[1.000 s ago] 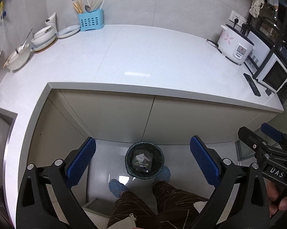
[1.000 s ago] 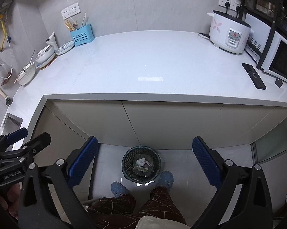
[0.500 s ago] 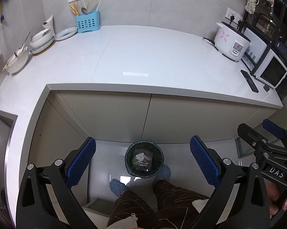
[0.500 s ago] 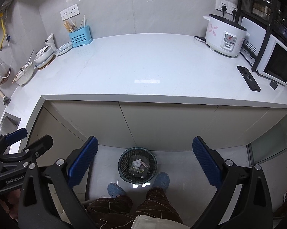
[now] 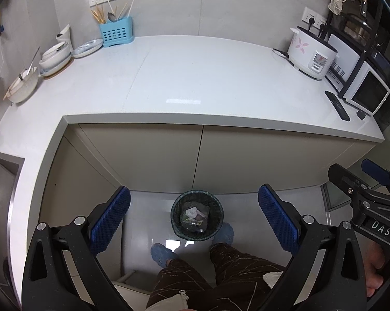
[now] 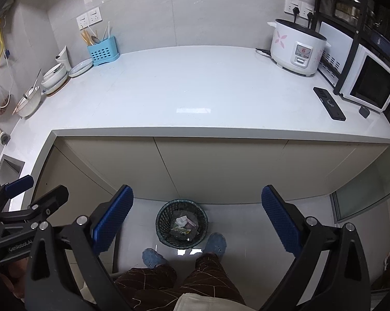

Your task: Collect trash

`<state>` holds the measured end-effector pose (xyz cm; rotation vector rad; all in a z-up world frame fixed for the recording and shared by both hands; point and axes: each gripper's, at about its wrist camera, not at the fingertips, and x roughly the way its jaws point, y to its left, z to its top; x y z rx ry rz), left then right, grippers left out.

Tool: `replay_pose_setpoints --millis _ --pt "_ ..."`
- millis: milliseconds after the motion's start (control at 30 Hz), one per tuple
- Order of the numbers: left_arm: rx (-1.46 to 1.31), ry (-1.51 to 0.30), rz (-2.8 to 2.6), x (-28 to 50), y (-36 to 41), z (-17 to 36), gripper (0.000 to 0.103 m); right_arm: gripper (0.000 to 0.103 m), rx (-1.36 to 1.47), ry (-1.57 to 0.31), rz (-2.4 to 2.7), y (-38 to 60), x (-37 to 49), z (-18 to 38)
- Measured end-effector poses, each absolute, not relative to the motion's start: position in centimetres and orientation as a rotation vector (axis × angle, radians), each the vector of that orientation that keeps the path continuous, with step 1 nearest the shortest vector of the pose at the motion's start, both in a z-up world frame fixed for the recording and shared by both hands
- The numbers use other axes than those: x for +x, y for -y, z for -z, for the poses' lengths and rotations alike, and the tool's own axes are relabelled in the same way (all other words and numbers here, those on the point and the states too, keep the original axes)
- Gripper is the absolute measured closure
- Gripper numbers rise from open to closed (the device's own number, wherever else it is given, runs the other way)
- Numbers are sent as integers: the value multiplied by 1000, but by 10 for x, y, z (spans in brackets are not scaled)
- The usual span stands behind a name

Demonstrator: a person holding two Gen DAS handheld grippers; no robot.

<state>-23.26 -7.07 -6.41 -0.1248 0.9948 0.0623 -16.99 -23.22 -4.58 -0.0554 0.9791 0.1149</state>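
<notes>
A dark mesh waste bin (image 5: 197, 217) (image 6: 182, 223) stands on the floor in front of the cabinets, with crumpled paper and wrappers (image 5: 193, 213) (image 6: 183, 224) inside. My left gripper (image 5: 193, 219) hangs high above it, open, its blue pads (image 5: 110, 219) wide apart and holding nothing. My right gripper (image 6: 196, 220) is also open and holding nothing, likewise above the bin. Each gripper shows at the edge of the other's view. No loose trash shows on the white counter (image 5: 200, 77) (image 6: 195, 90).
A rice cooker (image 6: 297, 48), a microwave (image 6: 371, 85) on a black rack and a black remote (image 6: 329, 103) stand at the right. Bowls (image 5: 56, 58), a plate and a blue utensil holder (image 5: 115, 33) sit at the back left, a sink (image 5: 0, 178) at the left. The person's legs and blue slippers flank the bin.
Both grippers have drawn up and back, so the counter and bin look a little farther off. The fingers stay open.
</notes>
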Motion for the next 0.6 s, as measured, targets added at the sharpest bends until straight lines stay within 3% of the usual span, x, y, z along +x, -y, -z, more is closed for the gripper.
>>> replay_pose_setpoints --millis 600 --pt "-124 -972 -81 -239 68 55 6 8 -82 -964 -116 229 -173 40"
